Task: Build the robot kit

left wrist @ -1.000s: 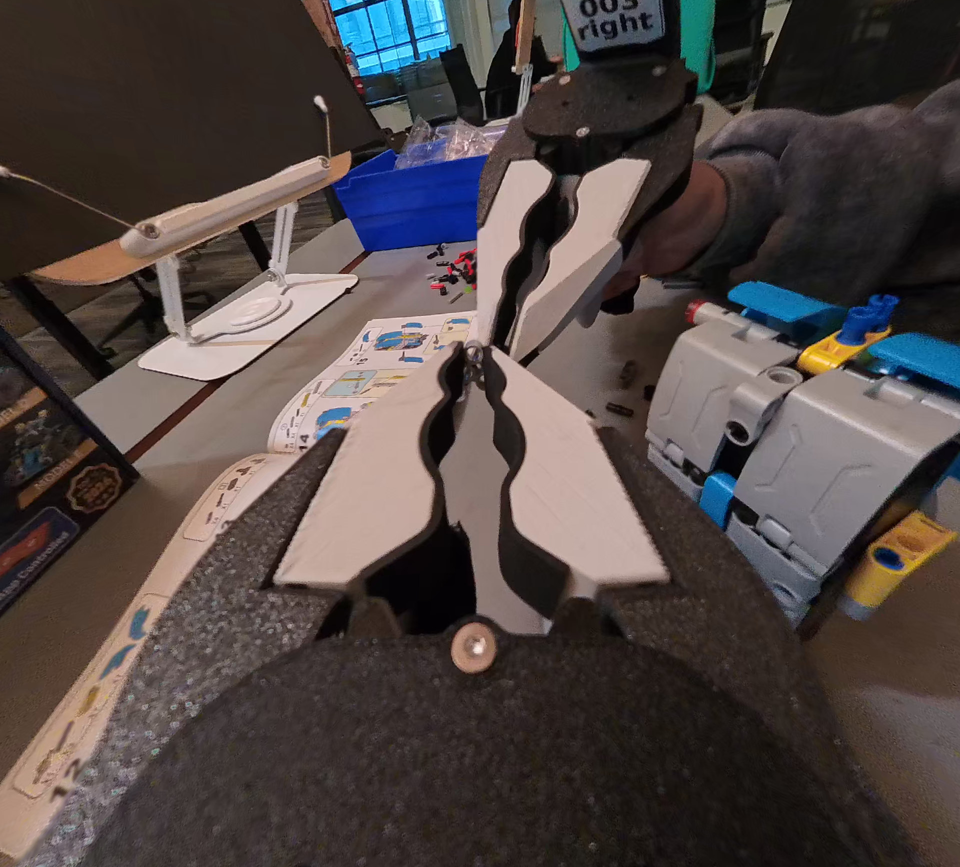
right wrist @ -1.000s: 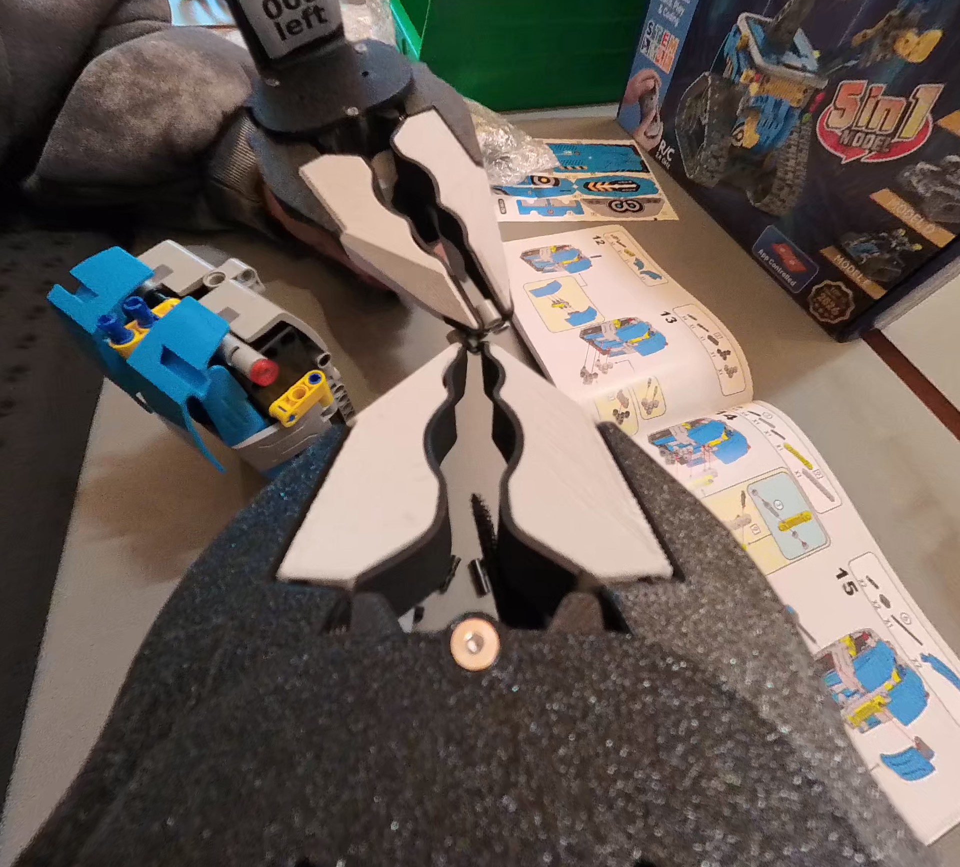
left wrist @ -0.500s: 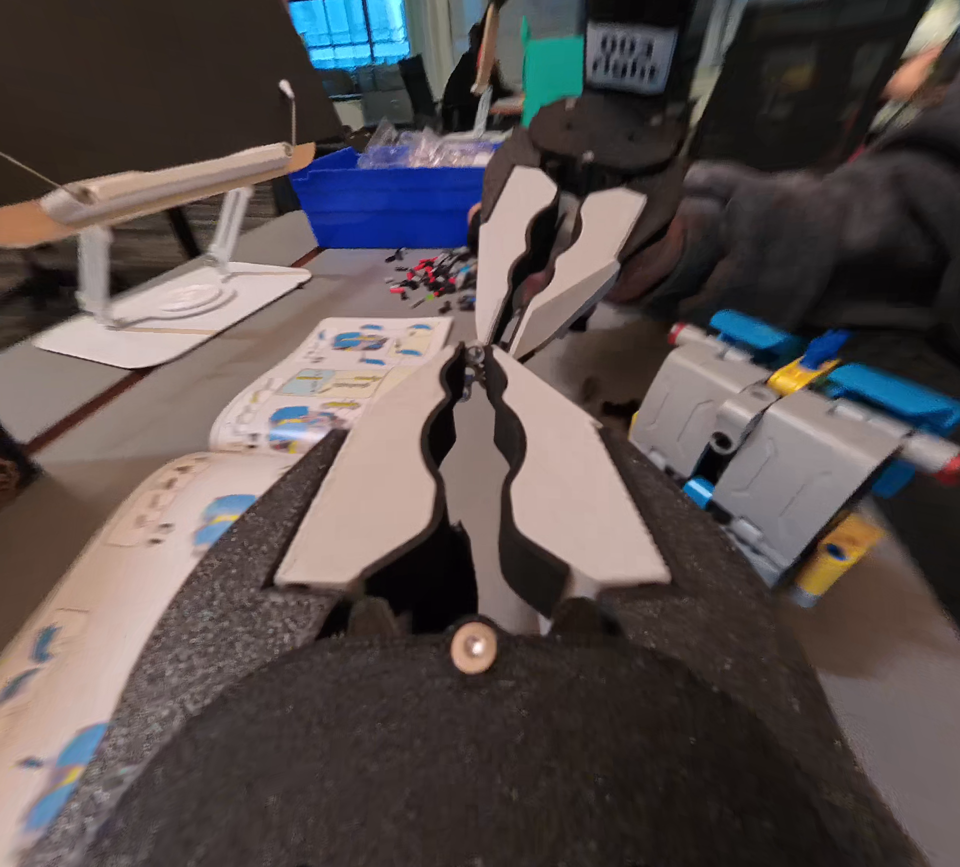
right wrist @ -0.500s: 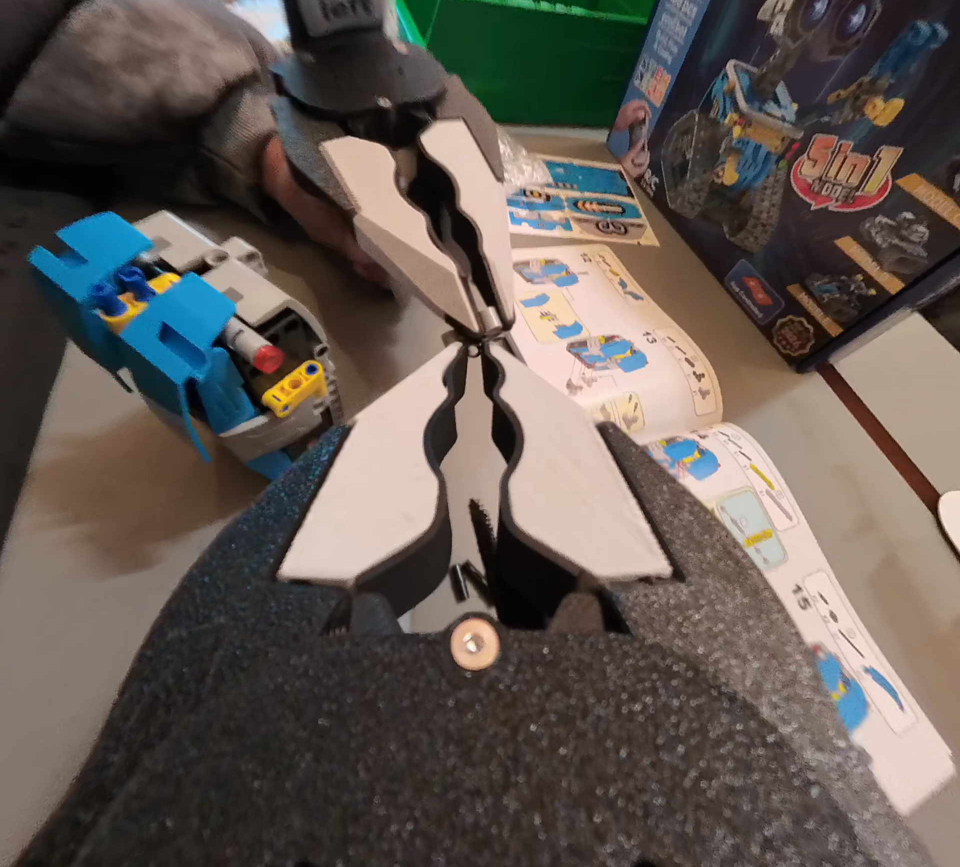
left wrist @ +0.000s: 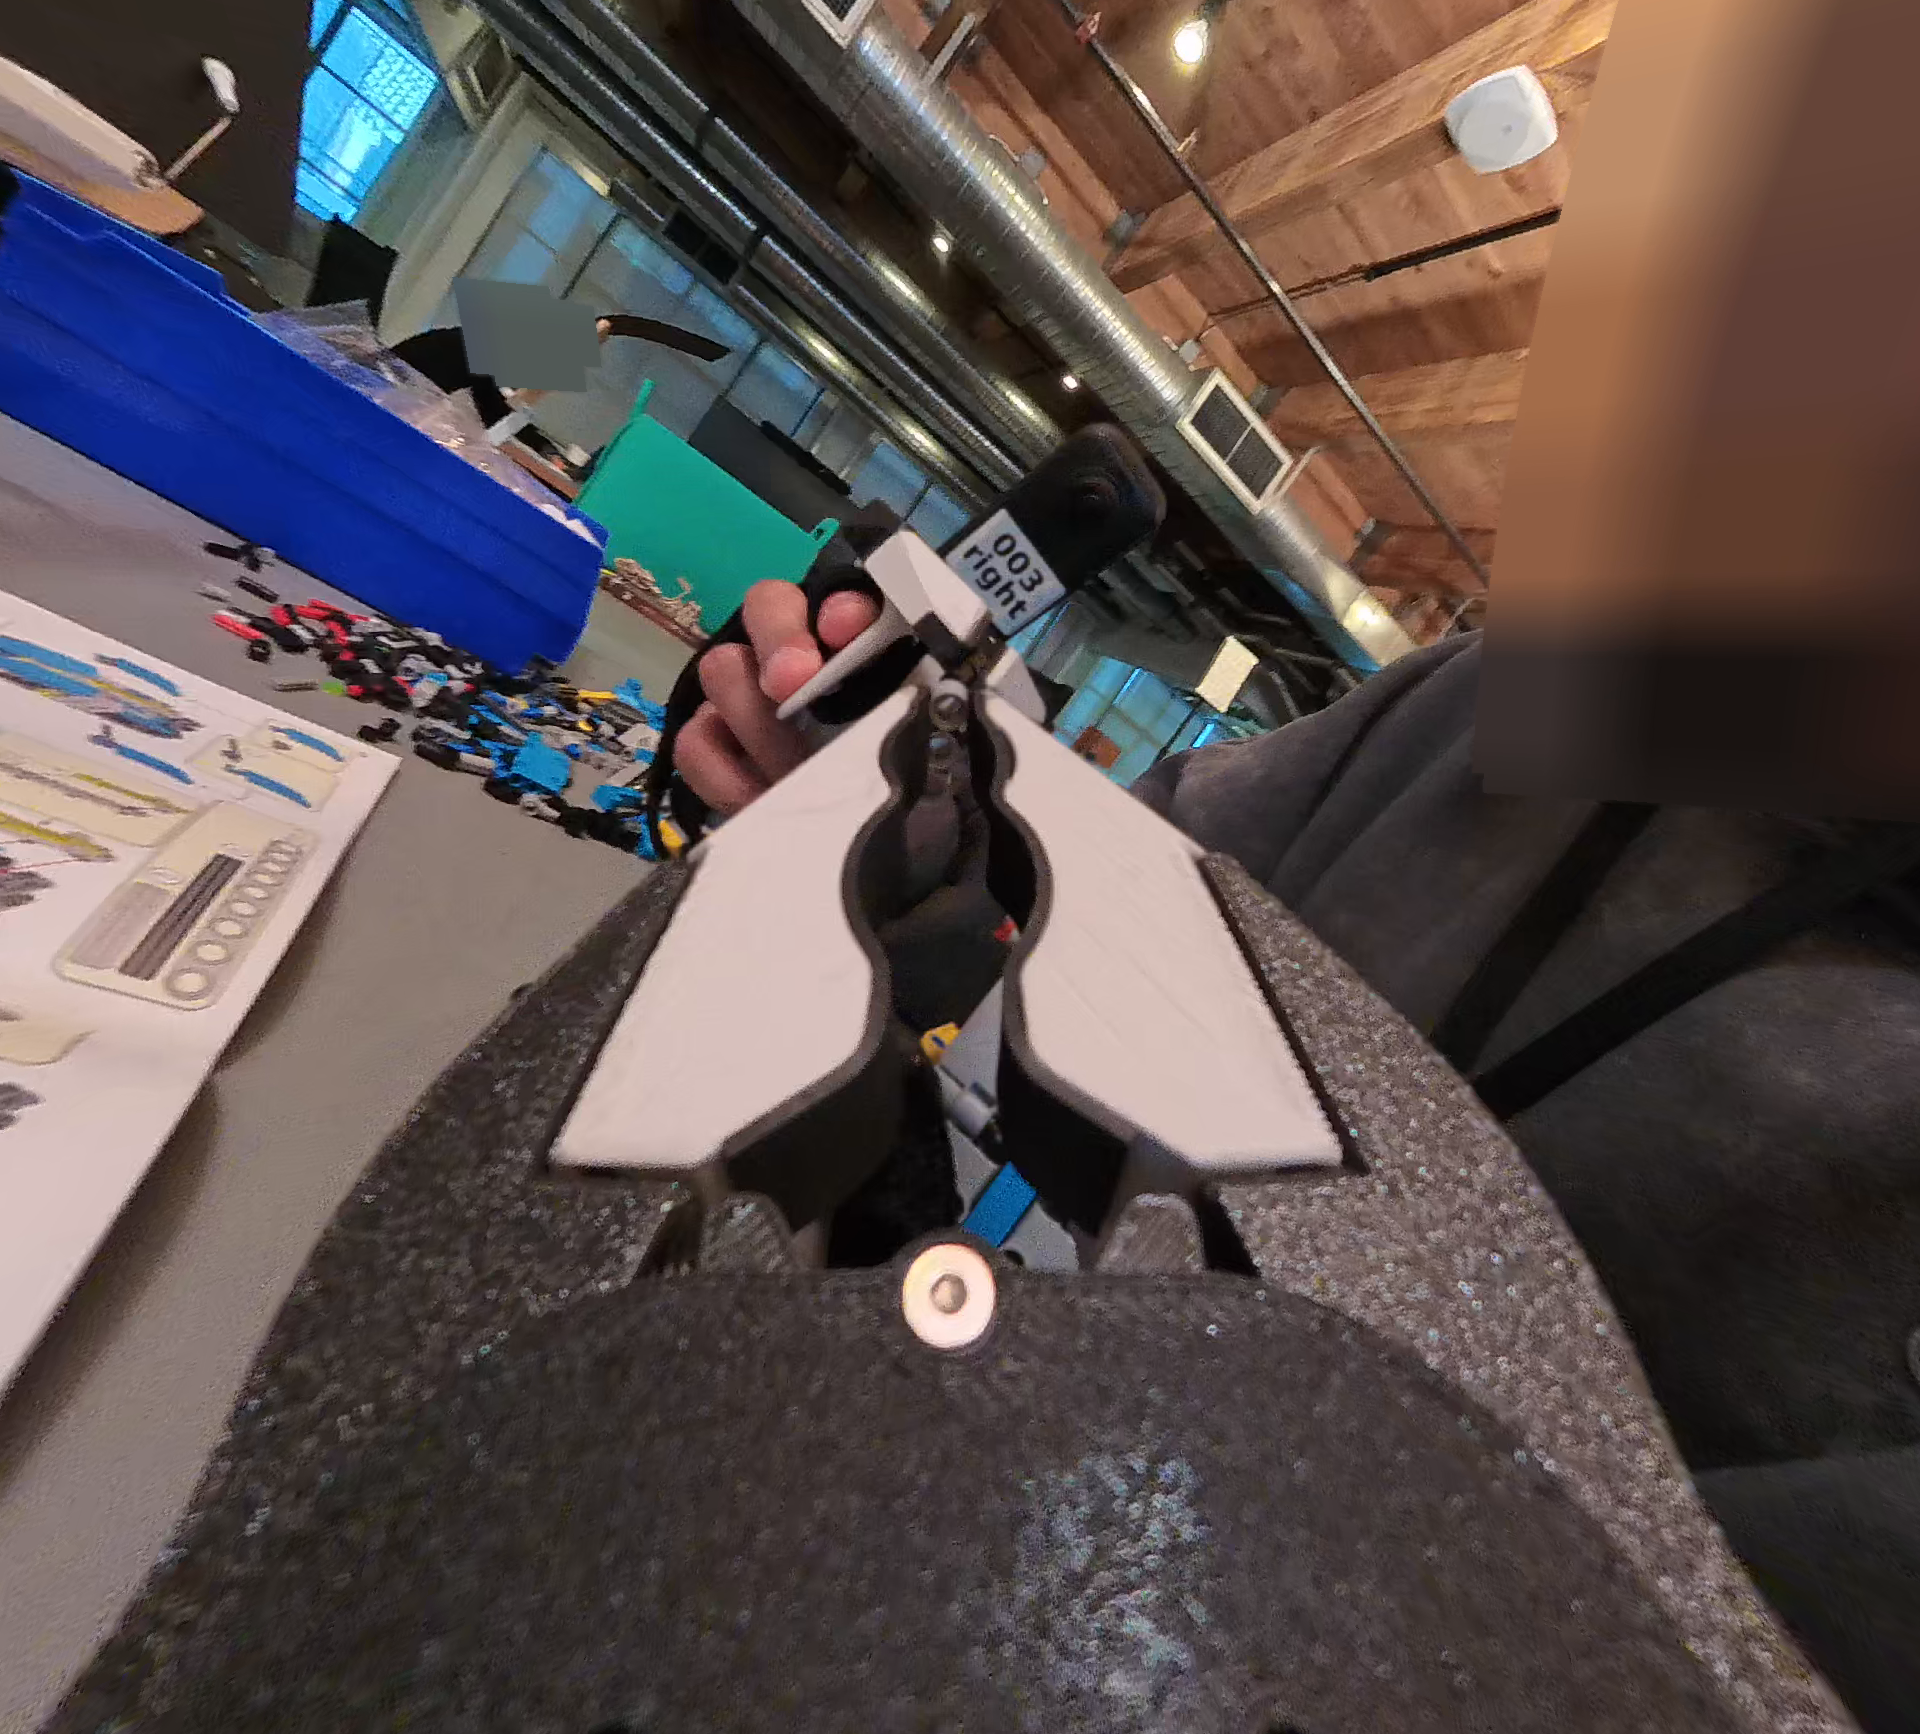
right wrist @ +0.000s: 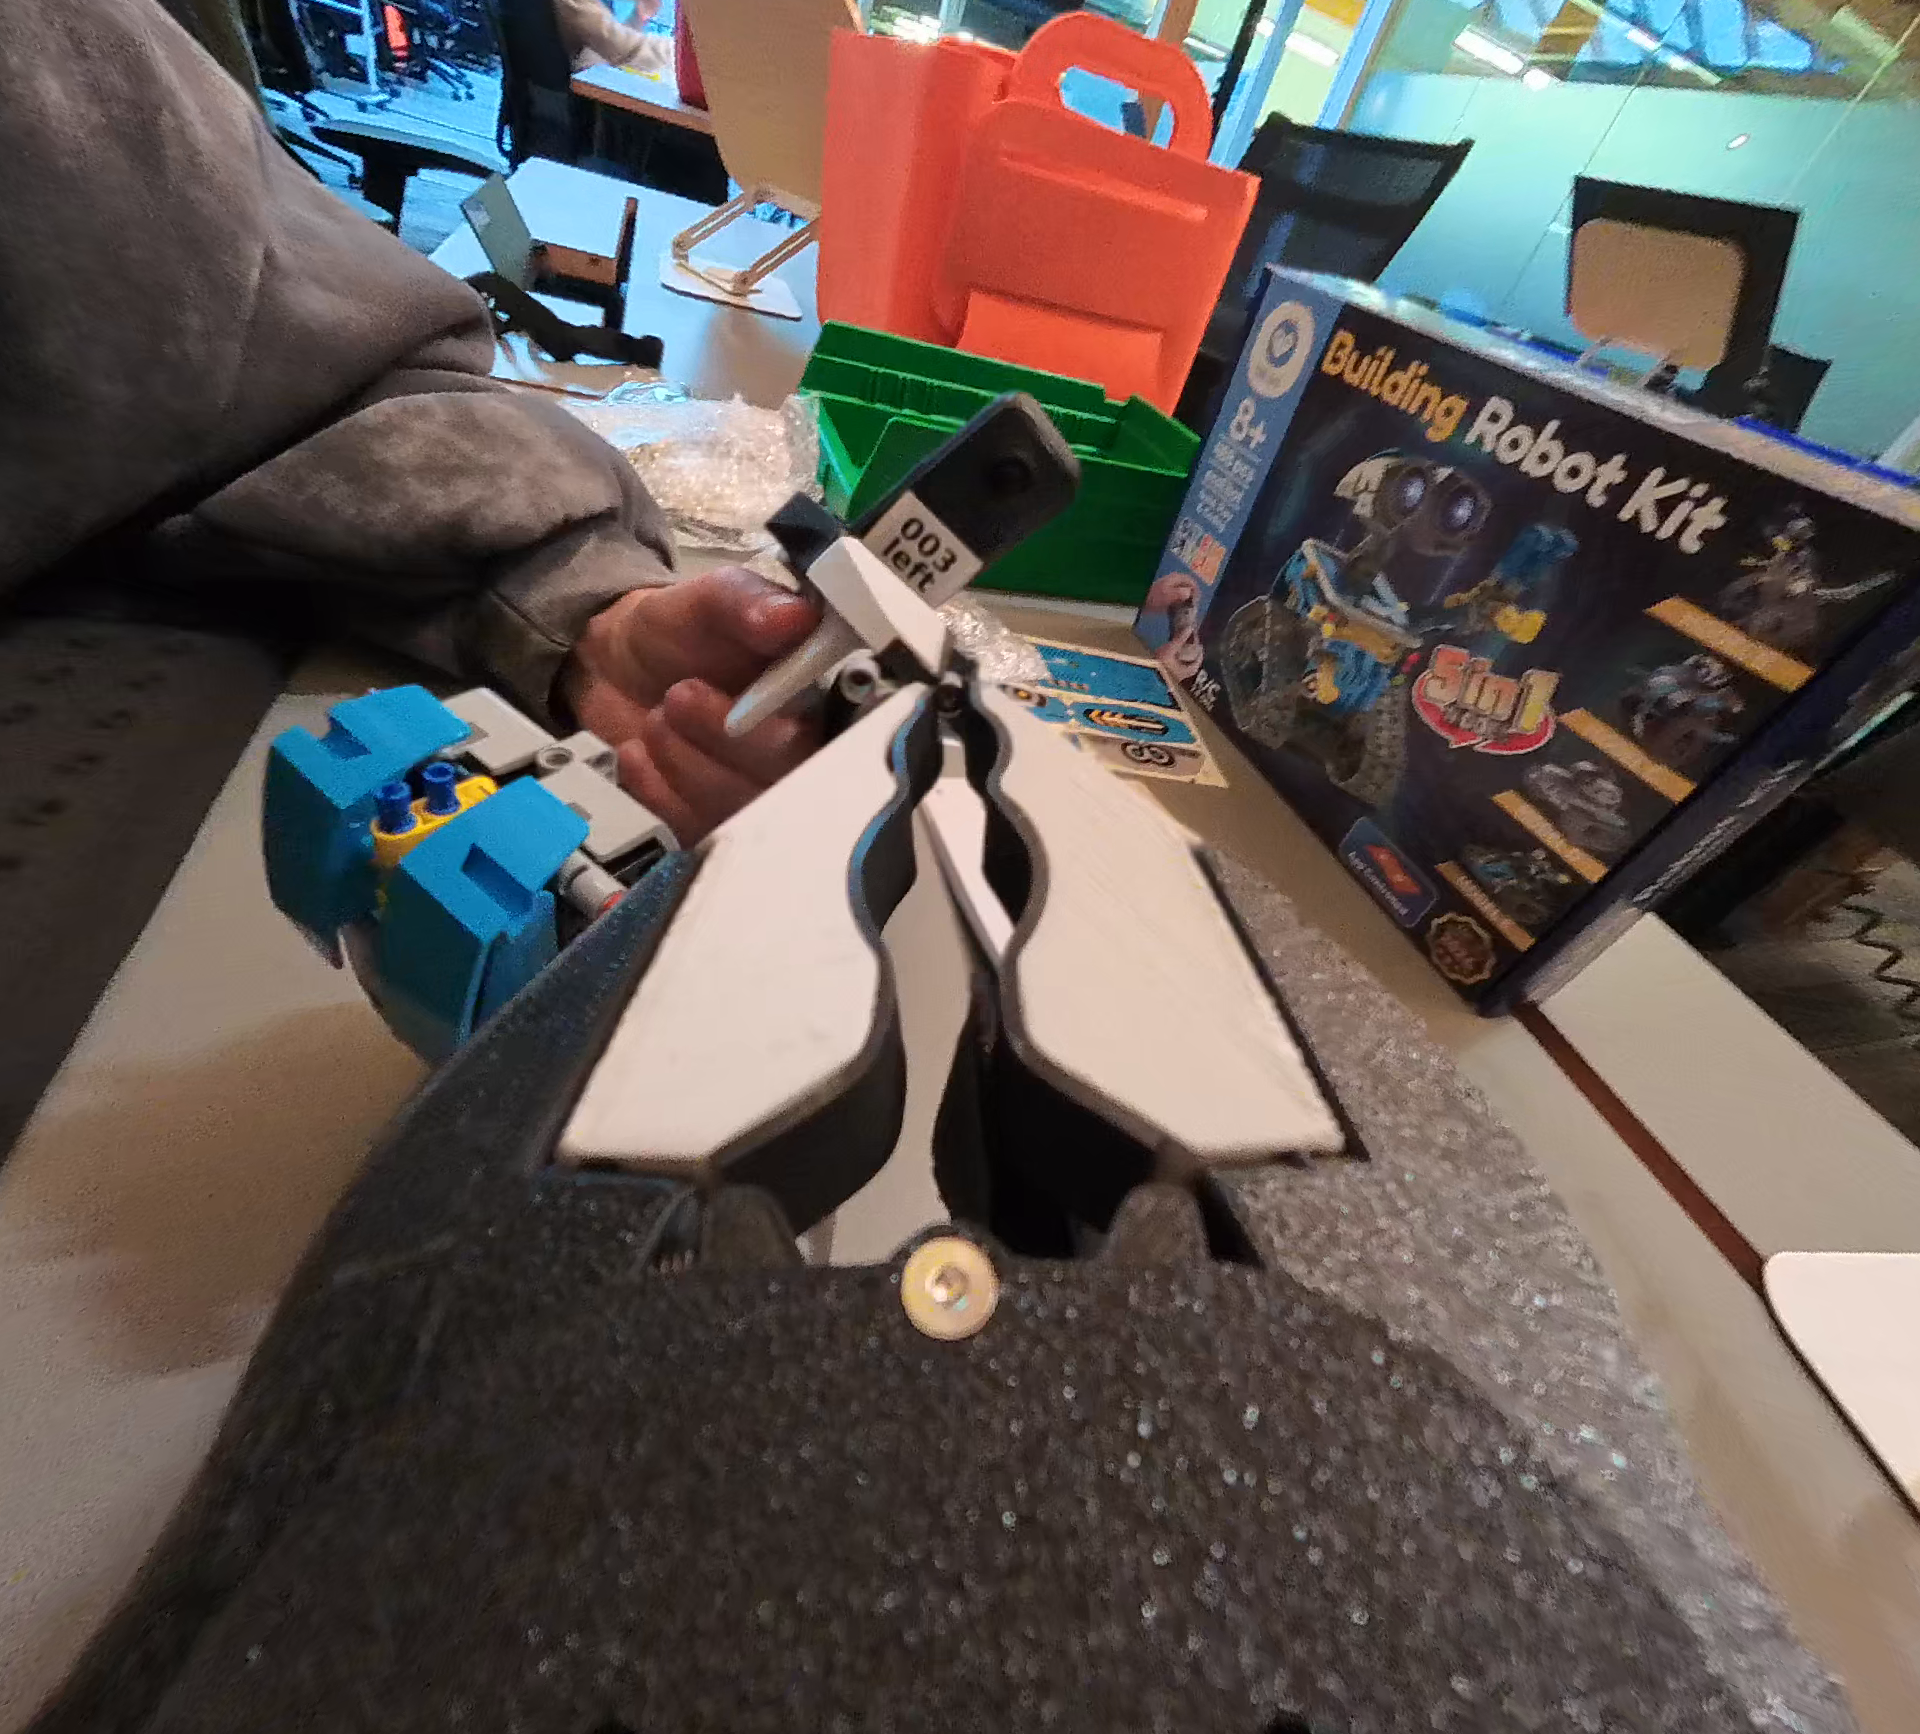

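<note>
My left gripper (left wrist: 948, 710) is shut, with a small grey and black part (left wrist: 943, 728) pinched at its tips. My right gripper (right wrist: 948, 697) is shut too and meets the left gripper tip to tip on the same small part (right wrist: 948, 699). Each view shows the other gripper beyond its own: the right gripper (left wrist: 935, 635) and the left gripper (right wrist: 883, 635), each in a person's hand. Both are tilted upward above the table. A grey and blue brick model (right wrist: 436, 853) stands on the table below left of the right gripper.
An open instruction booklet (left wrist: 156, 853), loose small parts (left wrist: 468, 708) and a blue bin (left wrist: 260, 437) lie left. A green bin (right wrist: 997, 479), an orange holder (right wrist: 1039, 230), a kit box (right wrist: 1507, 645) and a sticker sheet (right wrist: 1112, 718) stand ahead. Grey sleeves are close by. Less than 4 cm separates the two grippers' tips.
Both grippers have stayed shut and tip to tip, and have swung upward together. The left view now looks toward the ceiling, the right view across the room rather than down at the booklet.
</note>
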{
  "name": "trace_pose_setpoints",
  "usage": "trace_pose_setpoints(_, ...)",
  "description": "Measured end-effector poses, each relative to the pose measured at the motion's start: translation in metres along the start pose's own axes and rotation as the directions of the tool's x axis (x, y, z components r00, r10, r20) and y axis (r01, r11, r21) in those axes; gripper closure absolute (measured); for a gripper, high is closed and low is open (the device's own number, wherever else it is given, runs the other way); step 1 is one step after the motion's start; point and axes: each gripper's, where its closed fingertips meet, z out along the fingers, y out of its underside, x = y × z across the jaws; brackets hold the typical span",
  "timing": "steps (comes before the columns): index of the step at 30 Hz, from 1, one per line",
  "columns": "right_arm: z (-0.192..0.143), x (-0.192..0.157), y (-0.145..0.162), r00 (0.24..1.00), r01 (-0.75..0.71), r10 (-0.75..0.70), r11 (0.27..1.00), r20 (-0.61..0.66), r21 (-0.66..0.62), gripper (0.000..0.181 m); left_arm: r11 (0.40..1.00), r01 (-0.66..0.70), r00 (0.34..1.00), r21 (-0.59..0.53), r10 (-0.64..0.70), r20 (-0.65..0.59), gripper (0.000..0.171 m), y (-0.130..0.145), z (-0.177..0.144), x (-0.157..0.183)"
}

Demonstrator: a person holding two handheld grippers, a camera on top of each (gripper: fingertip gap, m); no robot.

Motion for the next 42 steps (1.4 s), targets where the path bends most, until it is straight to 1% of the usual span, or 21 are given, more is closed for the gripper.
trace_pose_setpoints(4, 0.001, -0.002, 0.001, 1.000, 0.007, -0.007, 1.000, 0.009, -0.003, 0.177, 0.996, 0.084, 0.995, 0.016, -0.083, -0.048, 0.166, 0.000, 0.001, 0.002)
trace_pose_setpoints(8, 0.002, -0.004, -0.001, 1.000, 0.001, -0.001, 1.000, 0.015, 0.012, 0.177, 0.993, 0.117, 0.991, 0.008, -0.116, -0.071, 0.166, 0.001, 0.001, 0.003)
trace_pose_setpoints(13, 0.003, -0.004, 0.002, 1.000, 0.017, -0.017, 1.000, 0.004, 0.017, 0.177, 0.976, 0.217, 0.970, 0.015, -0.213, -0.116, 0.166, 0.001, 0.000, 0.002)
trace_pose_setpoints(19, 0.005, -0.006, -0.003, 1.000, 0.001, -0.003, 0.997, 0.015, 0.082, 0.177, 0.954, 0.299, 0.939, 0.034, -0.288, -0.186, 0.166, -0.001, -0.002, 0.007)
trace_pose_setpoints(21, 0.005, -0.007, -0.006, 0.999, -0.023, 0.020, 0.994, 0.034, 0.111, 0.177, 0.935, 0.350, 0.915, 0.050, -0.330, -0.232, 0.166, -0.003, -0.001, 0.011)
trace_pose_setpoints(24, 0.005, -0.010, -0.008, 0.998, -0.047, 0.041, 0.993, 0.055, 0.110, 0.178, 0.915, 0.401, 0.886, 0.054, -0.372, -0.275, 0.166, -0.002, 0.000, 0.015)
trace_pose_setpoints(28, 0.006, -0.010, -0.007, 0.999, -0.019, 0.016, 0.996, 0.033, 0.090, 0.178, 0.915, 0.400, 0.887, 0.053, -0.372, -0.274, 0.166, -0.003, 0.000, 0.014)
trace_pose_setpoints(30, 0.008, -0.008, -0.006, 1.000, -0.022, 0.021, 0.996, 0.020, 0.085, 0.177, 0.922, 0.381, 0.899, 0.064, -0.354, -0.257, 0.166, -0.004, -0.001, 0.012)
trace_pose_setpoints(32, 0.009, -0.002, -0.003, 0.999, -0.046, 0.046, 0.997, -0.006, 0.057, 0.177, 0.938, 0.338, 0.925, 0.076, -0.316, -0.213, 0.166, -0.007, -0.002, 0.006)
trace_pose_setpoints(34, 0.008, 0.001, -0.001, 0.996, -0.085, 0.085, 0.996, 0.003, 0.038, 0.177, 0.953, 0.297, 0.943, 0.062, -0.282, -0.177, 0.166, -0.006, -0.001, 0.003)
trace_pose_setpoints(36, 0.003, 0.003, -0.002, 0.993, -0.119, 0.118, 0.992, 0.022, 0.037, 0.169, 0.956, 0.288, 0.947, 0.059, -0.275, -0.167, 0.166, -0.005, -0.001, 0.002)
trace_pose_setpoints(39, -0.003, 0.004, -0.003, 0.995, -0.100, 0.099, 0.995, 0.022, 0.031, 0.170, 0.958, 0.282, 0.951, 0.057, -0.271, -0.152, 0.165, -0.004, -0.002, 0.000)
trace_pose_setpoints(42, -0.002, -0.001, -0.003, 0.997, -0.069, 0.068, 0.997, 0.033, 0.020, 0.173, 0.961, 0.276, 0.952, 0.033, -0.268, -0.146, 0.165, 0.000, 0.001, 0.001)
